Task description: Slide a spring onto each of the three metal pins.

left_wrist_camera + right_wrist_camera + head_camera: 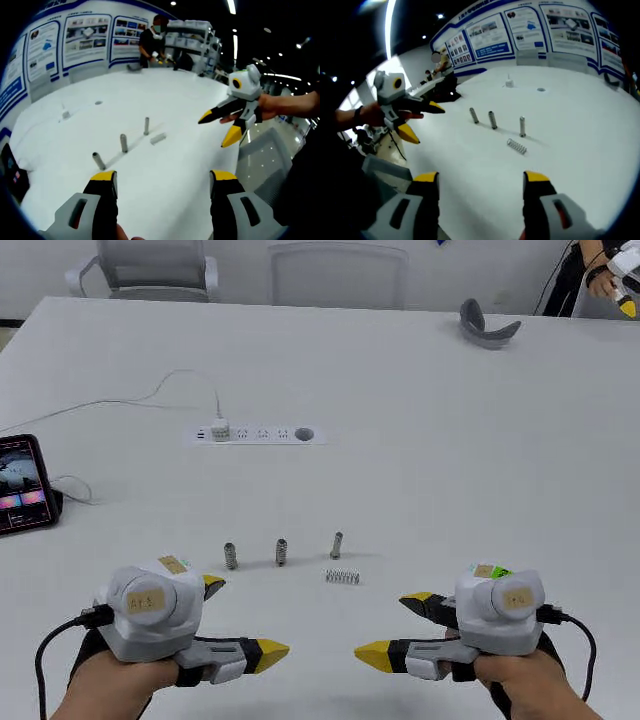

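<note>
My left tool (247, 616) and right tool (383, 626) both gape wide, holding nothing. The loose spring (342, 577) lies on the tabletop (450, 490) just beside the rightmost pin (336, 545). Pinched off-centre, it could roll or flick away.

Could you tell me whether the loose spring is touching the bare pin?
Apart. The right gripper view shows bare table between the spring, lying flat, and the base of the pin.

Nothing legible: the wall posters (87, 37) and gripper stickers (146, 601) are too blurred.
</note>
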